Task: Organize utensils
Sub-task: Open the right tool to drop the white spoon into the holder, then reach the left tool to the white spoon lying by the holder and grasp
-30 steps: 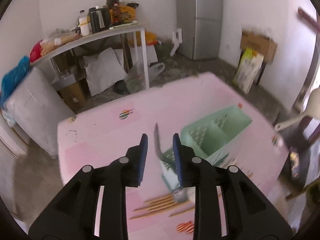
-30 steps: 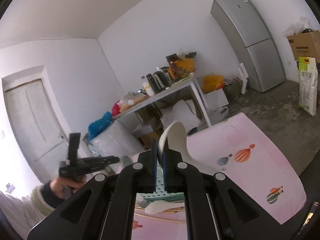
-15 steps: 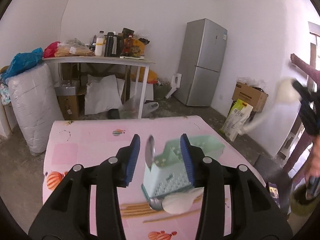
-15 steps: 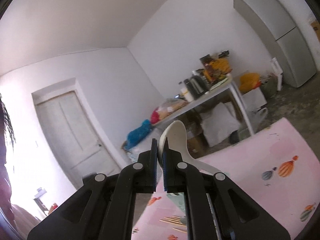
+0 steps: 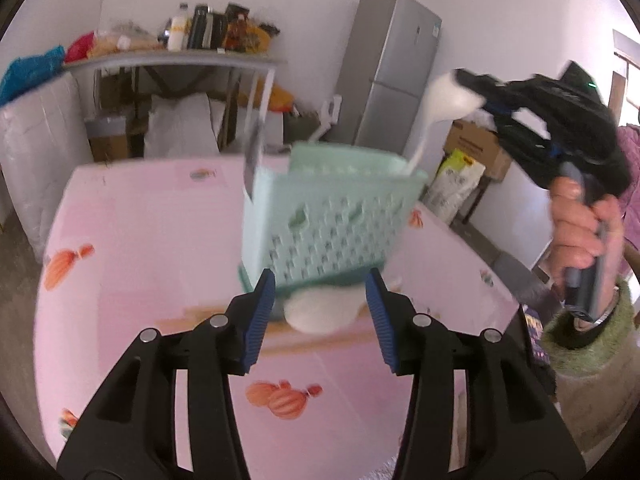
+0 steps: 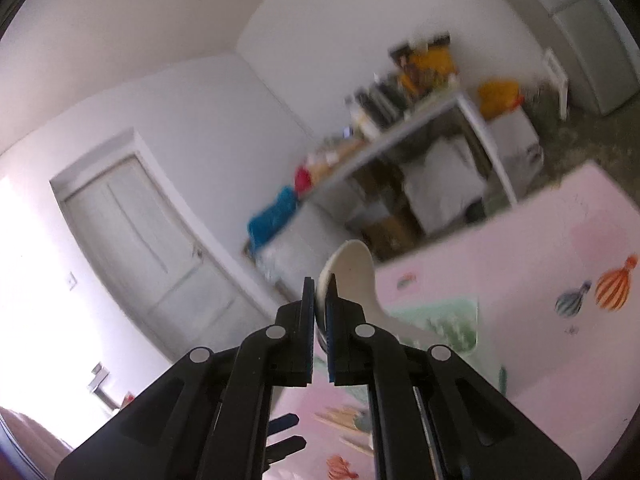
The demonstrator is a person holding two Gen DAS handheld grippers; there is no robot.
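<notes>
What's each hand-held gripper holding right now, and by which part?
The right hand-held gripper grips the white spoon by its bowl. The left hand-held gripper, jaws opening, holds nothing.

Left hand-held gripper (image 5: 320, 294) points down-fwd w/ jaws opening, nothing pressed btwn pads, while right hand-held gripper (image 6: 319, 312), raised in a bare hand (image 5: 582, 226) w/ fuzzy cuff, is clamped tight.
</notes>
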